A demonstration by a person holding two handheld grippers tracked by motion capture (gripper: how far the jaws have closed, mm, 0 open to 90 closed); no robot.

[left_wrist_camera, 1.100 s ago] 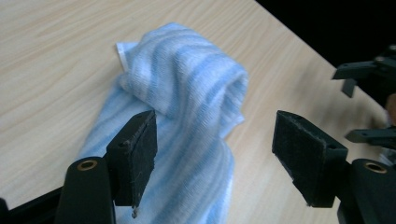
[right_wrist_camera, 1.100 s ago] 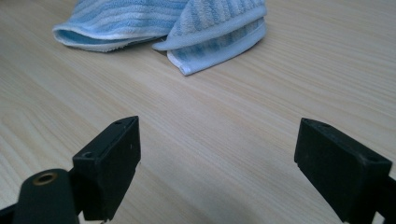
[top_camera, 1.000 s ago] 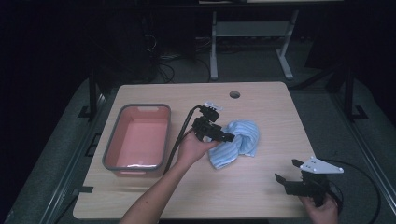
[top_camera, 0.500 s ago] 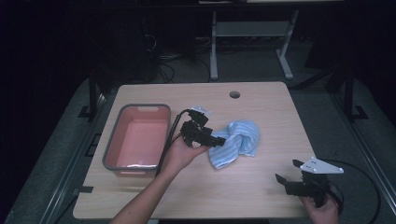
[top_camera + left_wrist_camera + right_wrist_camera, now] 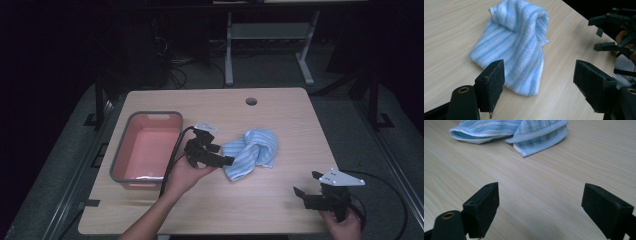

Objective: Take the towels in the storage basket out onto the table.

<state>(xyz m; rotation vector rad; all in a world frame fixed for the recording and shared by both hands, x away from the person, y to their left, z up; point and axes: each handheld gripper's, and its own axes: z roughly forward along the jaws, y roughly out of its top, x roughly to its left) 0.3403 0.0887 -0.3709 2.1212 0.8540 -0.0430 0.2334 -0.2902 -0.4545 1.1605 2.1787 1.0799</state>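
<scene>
A crumpled blue and white striped towel (image 5: 251, 153) lies near the middle of the wooden table (image 5: 280, 115). My left gripper (image 5: 226, 161) is just left of the towel, low over the table, open with nothing between its jaws. In the left gripper view the towel (image 5: 516, 42) lies just ahead of that gripper (image 5: 539, 80), its near edge close to the left pad. My right gripper (image 5: 305, 184) rests open near the table's front right corner, well apart from the towel (image 5: 519, 131), which lies far ahead of it (image 5: 549, 205).
A pink tub with a grey rim (image 5: 131, 131) stands on the left part of the table, close behind my left hand. A round cable hole (image 5: 251, 101) sits near the far edge. A cable (image 5: 172, 160) trails from the left gripper.
My left gripper has drawn back leftward from the towel, lower and nearer the tub, and now stands open with the towel lying free. The right gripper has not moved.
</scene>
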